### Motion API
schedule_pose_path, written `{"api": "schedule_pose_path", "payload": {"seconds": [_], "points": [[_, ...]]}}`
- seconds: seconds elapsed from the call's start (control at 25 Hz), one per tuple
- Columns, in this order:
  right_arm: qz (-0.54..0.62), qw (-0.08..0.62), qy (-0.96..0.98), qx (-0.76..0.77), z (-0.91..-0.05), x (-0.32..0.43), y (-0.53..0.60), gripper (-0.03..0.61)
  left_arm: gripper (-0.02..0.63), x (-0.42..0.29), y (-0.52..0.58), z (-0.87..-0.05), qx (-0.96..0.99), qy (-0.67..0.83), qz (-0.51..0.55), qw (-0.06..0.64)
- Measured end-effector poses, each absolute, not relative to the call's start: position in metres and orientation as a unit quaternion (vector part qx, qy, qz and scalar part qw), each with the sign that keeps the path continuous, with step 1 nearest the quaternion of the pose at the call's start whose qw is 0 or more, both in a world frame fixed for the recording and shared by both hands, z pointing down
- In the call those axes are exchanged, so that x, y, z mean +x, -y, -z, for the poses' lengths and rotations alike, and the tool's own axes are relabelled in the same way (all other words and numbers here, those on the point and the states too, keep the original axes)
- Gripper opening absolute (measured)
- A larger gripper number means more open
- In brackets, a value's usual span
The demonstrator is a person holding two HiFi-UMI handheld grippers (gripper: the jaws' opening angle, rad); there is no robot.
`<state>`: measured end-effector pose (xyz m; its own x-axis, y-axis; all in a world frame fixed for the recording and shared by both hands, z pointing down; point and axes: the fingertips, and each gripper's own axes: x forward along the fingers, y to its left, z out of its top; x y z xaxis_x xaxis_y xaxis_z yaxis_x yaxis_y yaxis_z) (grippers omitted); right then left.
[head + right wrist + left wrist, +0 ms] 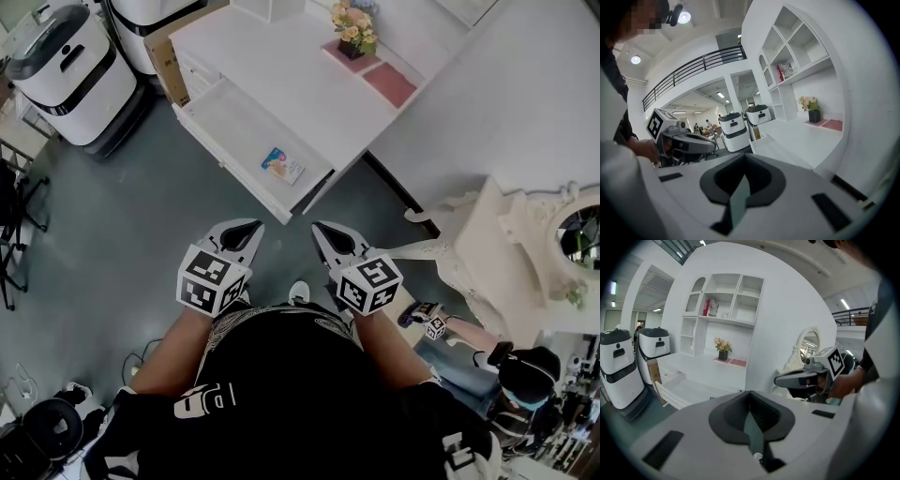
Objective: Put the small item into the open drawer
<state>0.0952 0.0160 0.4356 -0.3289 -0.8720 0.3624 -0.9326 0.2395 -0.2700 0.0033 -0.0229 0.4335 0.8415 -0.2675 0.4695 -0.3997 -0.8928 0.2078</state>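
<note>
The person stands on a gray floor (pixel 141 244) and holds two grippers out in front, side by side and a little apart. The left gripper (pixel 246 231) has its two jaws pressed together, with nothing between them. The right gripper (pixel 326 234) is closed up tight the same way and holds nothing. Both point toward a white desk (pixel 300 84). The open drawer (pixel 225 117) sticks out from the front of the desk. The small item (pixel 282 165) lies flat inside the drawer, near the end closest to the grippers. It is a little card or packet with bright colors on it. No gripper touches it. On the far part of the desk top is a pot of flowers (pixel 353 28), and beside it lie two red mats (pixel 389 82). Two big white machines (pixel 66 70) stand on the floor to the left of the desk.
</note>
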Motion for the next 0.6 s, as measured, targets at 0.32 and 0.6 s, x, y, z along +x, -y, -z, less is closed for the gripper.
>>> {"api": "schedule_pose_path", "payload": {"seconds": [0.32,0.6], "points": [[-0.225,0.071,0.784,0.575,-0.4384,0.0930,-0.0150,0.008,0.015,0.0032,0.0229,-0.4301,0.949,0.174,-0.215,0.150],[-0.223,0.072,0.787,0.571,-0.4363,0.0925,-0.0158,0.008,0.015,0.0042,0.0225,-0.4294,0.949,0.176,-0.217,0.150]]}}
